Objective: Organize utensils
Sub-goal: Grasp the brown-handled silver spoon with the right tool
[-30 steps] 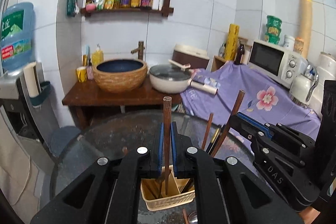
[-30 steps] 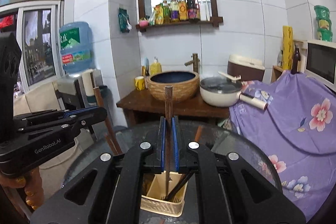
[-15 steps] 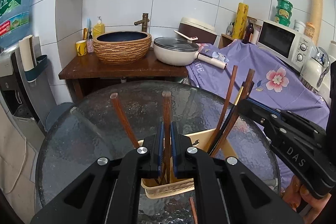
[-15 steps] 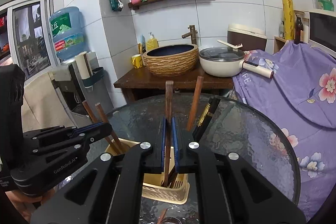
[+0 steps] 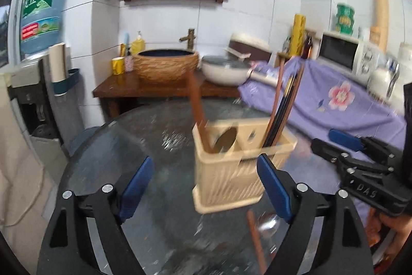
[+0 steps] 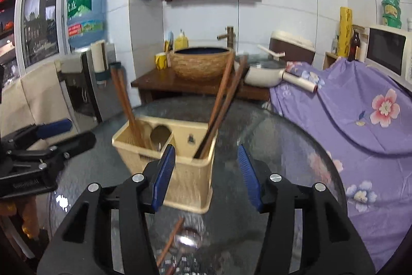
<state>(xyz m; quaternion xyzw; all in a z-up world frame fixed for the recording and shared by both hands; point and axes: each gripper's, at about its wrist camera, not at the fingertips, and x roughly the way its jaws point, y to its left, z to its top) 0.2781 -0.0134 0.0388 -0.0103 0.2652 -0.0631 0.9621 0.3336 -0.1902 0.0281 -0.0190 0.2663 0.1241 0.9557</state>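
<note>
A beige utensil holder (image 5: 231, 159) (image 6: 167, 153) stands on the round glass table (image 5: 128, 146) (image 6: 283, 146). Brown chopsticks (image 5: 198, 115) (image 6: 123, 99) lean in its left compartment beside a metal spoon (image 6: 160, 133). More brown and dark chopsticks (image 5: 283, 105) (image 6: 221, 105) lean in its right compartment. A chopstick (image 5: 255, 233) (image 6: 170, 241) and a metal spoon (image 5: 267, 219) (image 6: 188, 241) lie on the glass in front of the holder. My left gripper (image 5: 206, 187) is open and empty. My right gripper (image 6: 207, 174) is open and empty; it also shows in the left wrist view (image 5: 342, 143).
Behind the table are a wooden stand (image 6: 164, 80) with a woven basin (image 6: 203, 63), a white pot (image 6: 262, 74), and a purple flowered cloth (image 6: 360, 115) under a microwave (image 6: 386, 50). A water dispenser (image 6: 85, 17) stands at left.
Both grippers have opened and let go of their chopsticks, which now lean in the holder. Both grippers have drawn back from the holder.
</note>
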